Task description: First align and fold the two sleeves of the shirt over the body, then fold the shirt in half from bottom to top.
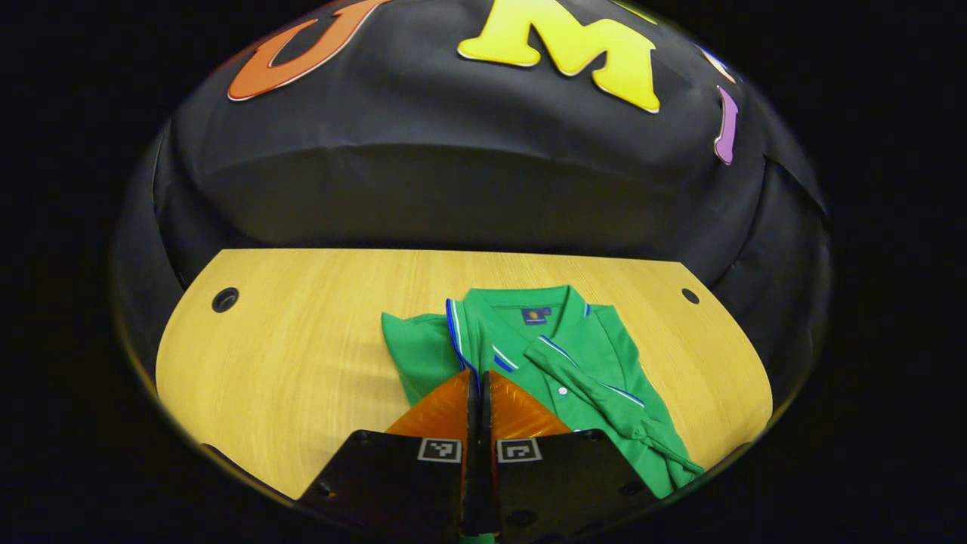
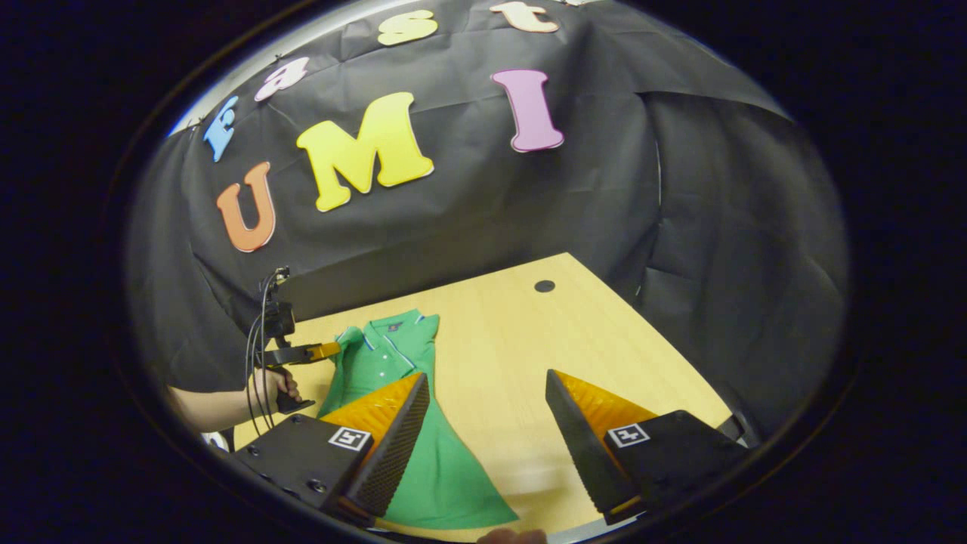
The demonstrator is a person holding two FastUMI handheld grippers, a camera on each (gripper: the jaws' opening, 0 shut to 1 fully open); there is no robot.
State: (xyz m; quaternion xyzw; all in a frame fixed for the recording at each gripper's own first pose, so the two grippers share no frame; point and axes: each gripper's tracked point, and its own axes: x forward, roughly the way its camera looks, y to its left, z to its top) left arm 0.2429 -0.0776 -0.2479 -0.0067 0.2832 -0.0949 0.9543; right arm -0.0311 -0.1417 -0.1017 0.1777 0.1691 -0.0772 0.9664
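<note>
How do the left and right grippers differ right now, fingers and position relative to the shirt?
The left gripper has its fingers closed together, seemingly pinching a sleeve edge of the green shirt; the right gripper has its fingers spread wide and holds nothing. The left gripper sits up by the collar end, while the right gripper hangs near the hem, with bare table between its fingers. Both point out across the same wooden table.

The wooden surface (image 2: 521, 332) has lots of bare room to the right of the green shirt (image 2: 393, 363), so a claw could pass there. In the left gripper view there is bare wood (image 1: 287, 355) on the shirt's other side too. The black cloth wall (image 2: 468, 211) blocks the far edge.
</note>
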